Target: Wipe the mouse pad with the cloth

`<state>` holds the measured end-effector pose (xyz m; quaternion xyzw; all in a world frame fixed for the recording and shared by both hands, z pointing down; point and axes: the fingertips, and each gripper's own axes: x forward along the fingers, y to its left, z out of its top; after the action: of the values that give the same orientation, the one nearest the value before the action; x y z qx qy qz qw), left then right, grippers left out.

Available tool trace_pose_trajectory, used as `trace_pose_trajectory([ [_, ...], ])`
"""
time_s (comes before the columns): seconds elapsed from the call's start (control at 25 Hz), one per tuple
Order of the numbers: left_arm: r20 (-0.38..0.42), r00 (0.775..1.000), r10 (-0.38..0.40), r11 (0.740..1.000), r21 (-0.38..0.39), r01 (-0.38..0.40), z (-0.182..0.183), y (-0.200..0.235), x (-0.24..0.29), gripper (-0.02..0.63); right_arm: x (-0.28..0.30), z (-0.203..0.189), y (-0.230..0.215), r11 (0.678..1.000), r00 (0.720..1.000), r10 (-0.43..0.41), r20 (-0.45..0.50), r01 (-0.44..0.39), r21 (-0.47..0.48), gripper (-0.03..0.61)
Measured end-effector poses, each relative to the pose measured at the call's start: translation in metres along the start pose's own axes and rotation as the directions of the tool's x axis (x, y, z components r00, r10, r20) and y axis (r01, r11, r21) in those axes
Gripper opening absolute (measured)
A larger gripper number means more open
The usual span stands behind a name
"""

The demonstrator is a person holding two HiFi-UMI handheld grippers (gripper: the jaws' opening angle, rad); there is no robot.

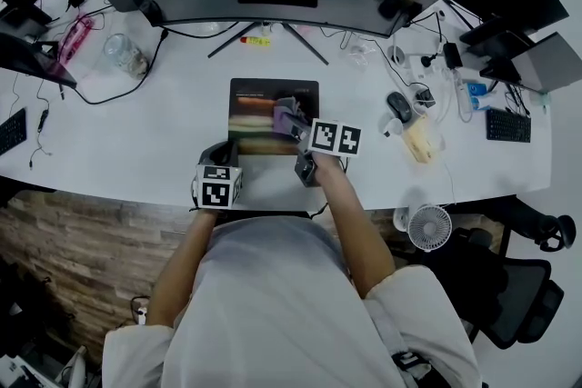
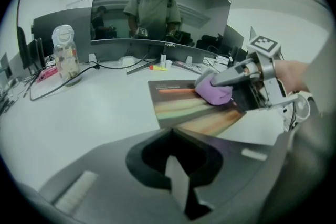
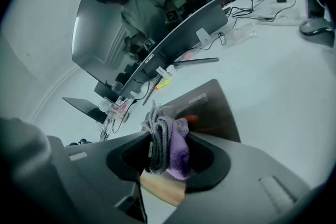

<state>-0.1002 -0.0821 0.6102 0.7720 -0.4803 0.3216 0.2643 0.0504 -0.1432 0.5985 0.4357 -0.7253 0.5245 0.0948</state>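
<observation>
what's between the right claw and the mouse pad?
The purple cloth, clamped in the right claw, sits against the mouse pad; the right gripper view shows it.

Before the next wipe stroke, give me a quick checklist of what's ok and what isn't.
1. Cloth gripped by the right gripper: ok, the jaws are shut on it.
2. Cloth touching the mouse pad: ok, it rests on the pad's right part.
3. Pad held down by the left gripper: not ok, its jaws are together on nothing, off the pad's near-left corner.
4. Pad surface free of other things: ok, only the cloth is on it.
5. Mouse out of the stroke path: ok, it lies apart from the pad, to its right.
6. Pad lying fully flat: cannot tell.
</observation>
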Motion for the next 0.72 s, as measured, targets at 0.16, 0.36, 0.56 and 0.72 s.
trace_pose_trajectory([
  [0.16, -0.002, 1.0, 0.003, 1.0, 0.005, -0.003, 0.0, 0.0, -0.001, 0.0, -0.007, 0.002, -0.008, 1.0, 1.0, -0.011, 0.013, 0.011, 0.009, 0.178],
  [0.36, -0.001, 1.0, 0.003, 1.0, 0.007, -0.003, 0.001, 0.001, -0.001, 0.0, -0.016, 0.004, -0.017, 0.999, 0.999, -0.027, 0.024, 0.027, 0.022, 0.178],
  [0.56, 0.003, 1.0, 0.005, 1.0, 0.009, -0.005, -0.001, 0.0, -0.001, 0.0, -0.026, 0.006, -0.029, 0.999, 0.998, -0.039, 0.041, 0.037, 0.036, 0.181],
  [0.72, 0.001, 1.0, 0.005, 1.0, 0.007, -0.005, -0.001, 0.0, -0.001, 0.0, -0.033, 0.008, -0.036, 0.998, 0.998, -0.049, 0.05, 0.047, 0.045, 0.184],
])
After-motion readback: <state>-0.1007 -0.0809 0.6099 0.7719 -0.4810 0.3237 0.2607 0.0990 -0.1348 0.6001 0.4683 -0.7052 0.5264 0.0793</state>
